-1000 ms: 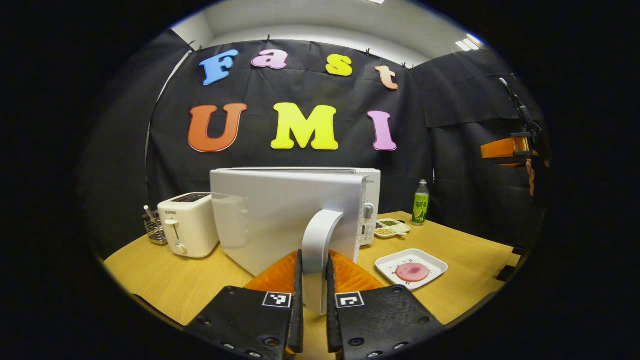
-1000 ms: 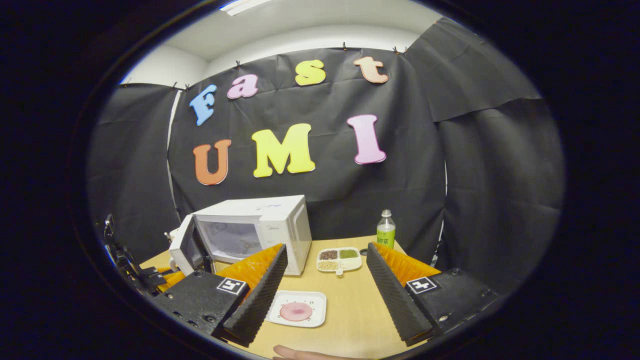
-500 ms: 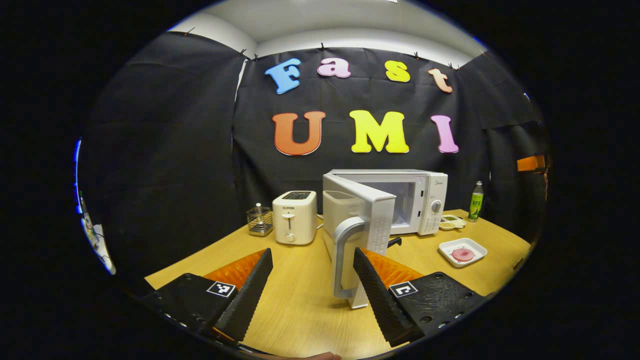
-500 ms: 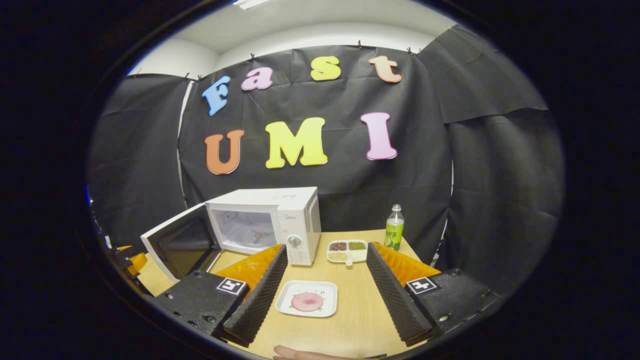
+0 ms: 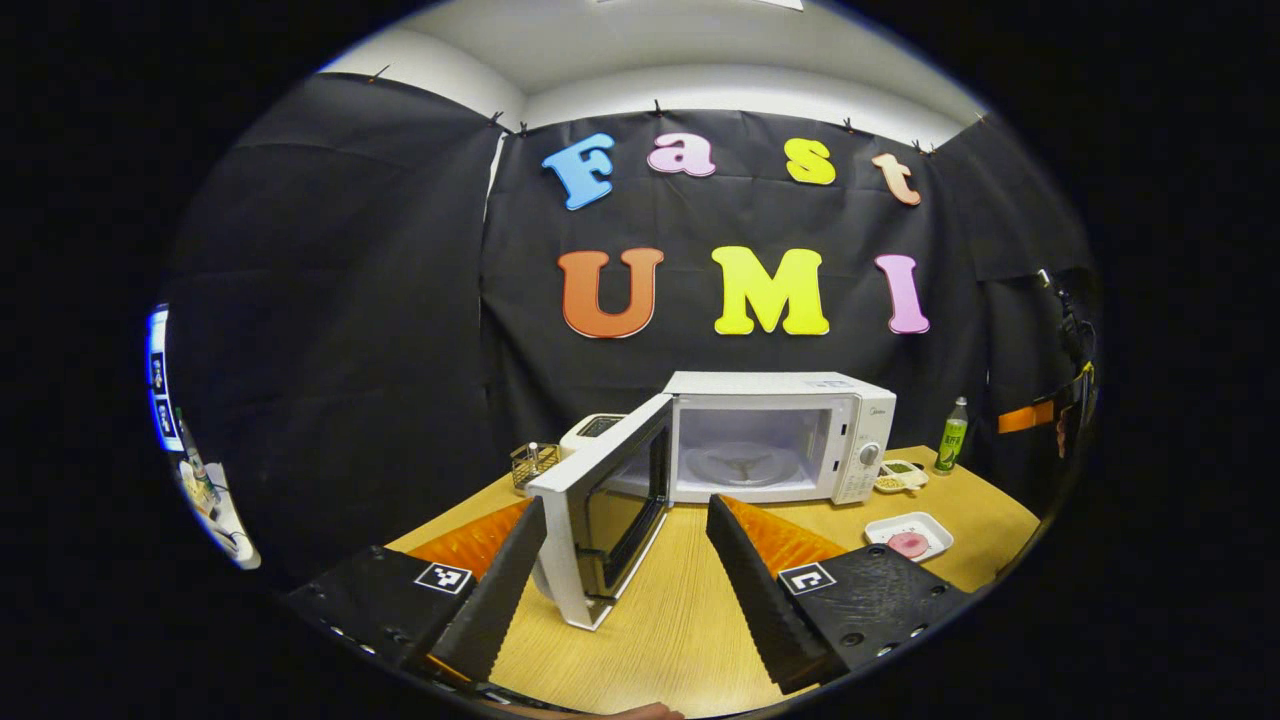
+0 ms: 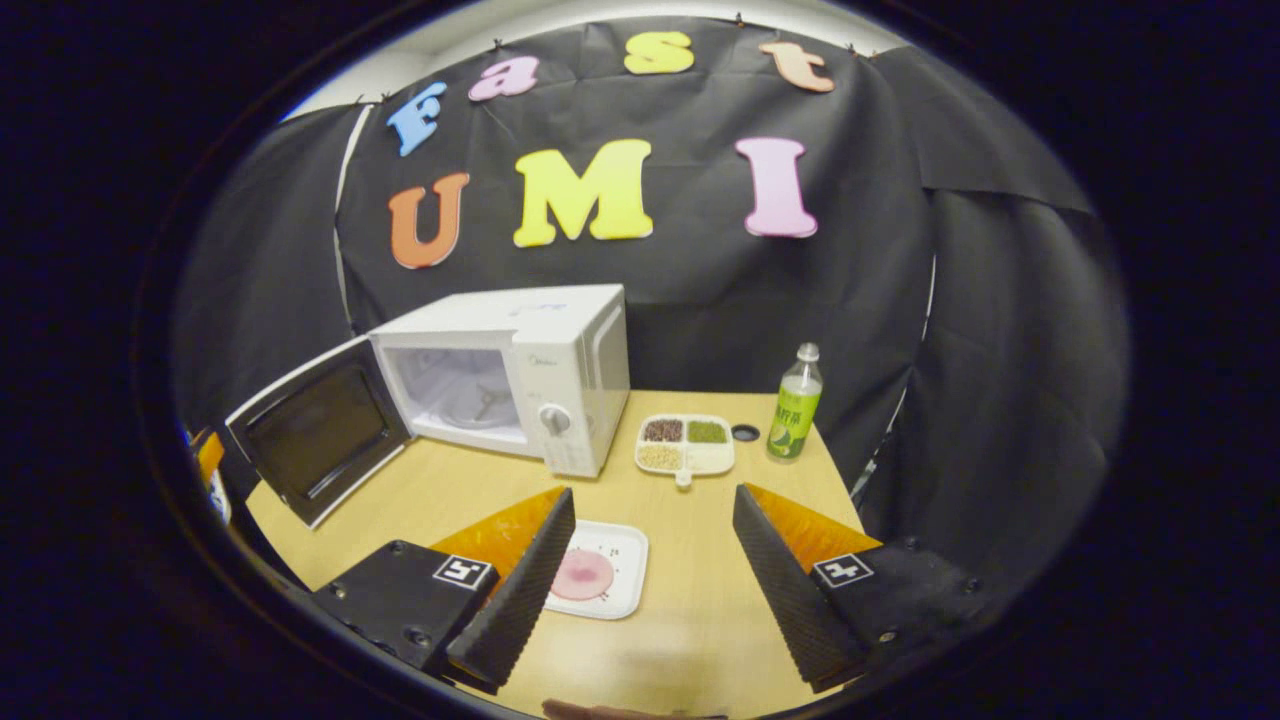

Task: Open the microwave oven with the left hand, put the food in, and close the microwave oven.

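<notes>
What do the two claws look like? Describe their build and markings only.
Left claw and right claw match: two long wedge-shaped fingers with ridged inner faces, on black bolted blocks, each block bearing a small square black-and-white marker.

You worked in a staged kitchen booth: black cloth walls [image 6: 850, 280], wooden table [image 6: 690, 610], microwave [image 6: 520, 375], toaster [image 5: 598, 427].

On my tabletop [image 6: 700, 600]: one microwave [image 6: 520, 375], one toaster [image 5: 598, 428], one wire rack [image 5: 532, 463], one bottle [image 6: 795, 405], one bottle cap [image 6: 745, 432], one divided dish [image 6: 685, 445], one plate [image 6: 610, 585] bearing one pink slice [image 6: 583, 574]
</notes>
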A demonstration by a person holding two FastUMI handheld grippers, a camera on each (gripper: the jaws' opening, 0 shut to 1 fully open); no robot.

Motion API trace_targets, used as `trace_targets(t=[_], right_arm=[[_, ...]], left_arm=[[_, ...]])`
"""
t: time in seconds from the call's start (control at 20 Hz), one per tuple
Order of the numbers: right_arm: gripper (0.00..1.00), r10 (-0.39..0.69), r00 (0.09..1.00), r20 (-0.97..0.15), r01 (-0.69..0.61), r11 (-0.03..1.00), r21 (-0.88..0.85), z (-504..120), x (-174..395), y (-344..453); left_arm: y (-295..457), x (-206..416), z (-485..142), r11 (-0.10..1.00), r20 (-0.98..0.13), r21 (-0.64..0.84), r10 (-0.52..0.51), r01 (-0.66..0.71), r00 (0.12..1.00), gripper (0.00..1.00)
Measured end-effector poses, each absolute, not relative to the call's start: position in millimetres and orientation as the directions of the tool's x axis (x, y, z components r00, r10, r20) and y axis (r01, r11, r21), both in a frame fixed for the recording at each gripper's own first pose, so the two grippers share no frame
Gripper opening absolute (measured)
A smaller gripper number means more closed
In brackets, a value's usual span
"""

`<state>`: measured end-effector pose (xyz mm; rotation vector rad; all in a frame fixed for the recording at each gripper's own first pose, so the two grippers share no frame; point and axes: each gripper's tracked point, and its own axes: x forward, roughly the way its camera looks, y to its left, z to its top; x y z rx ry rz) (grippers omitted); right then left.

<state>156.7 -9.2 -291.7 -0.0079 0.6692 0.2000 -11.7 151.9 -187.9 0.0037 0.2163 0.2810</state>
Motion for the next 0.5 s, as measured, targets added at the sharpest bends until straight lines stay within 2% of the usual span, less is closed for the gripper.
trace_targets(t=[0.15,0.2,0.25,0.3,0.35,0.5], right_arm=[[1.00,0.229,0.630,-0.743,-0.201,0.971,0.128,-341,170,-7],[0.93,0.245,0.580,-0.777,-0.202,0.967,0.154,-356,172,-5],[0.99,0.260,0.531,-0.806,-0.200,0.963,0.179,-371,174,-2],[0.83,0.278,0.483,-0.830,-0.201,0.958,0.204,-384,174,1],[0.92,0.295,0.439,-0.849,-0.203,0.953,0.227,-398,177,6],[0.79,0.335,0.307,-0.891,-0.206,0.937,0.282,-433,174,14]], left_arm=[[139,11,-171,0.965,-0.188,0.035,0.262,-0.260,0.946,0.95],[134,16,-165,0.967,-0.184,0.027,0.254,-0.254,0.949,0.95],[129,22,-163,0.968,-0.183,0.018,0.248,-0.249,0.951,0.95],[124,26,-159,0.970,-0.177,0.013,0.241,-0.242,0.954,0.95],[121,31,-157,0.971,-0.173,0.013,0.237,-0.239,0.956,0.95],[112,39,-153,0.973,-0.167,0.029,0.232,-0.230,0.958,0.95]])
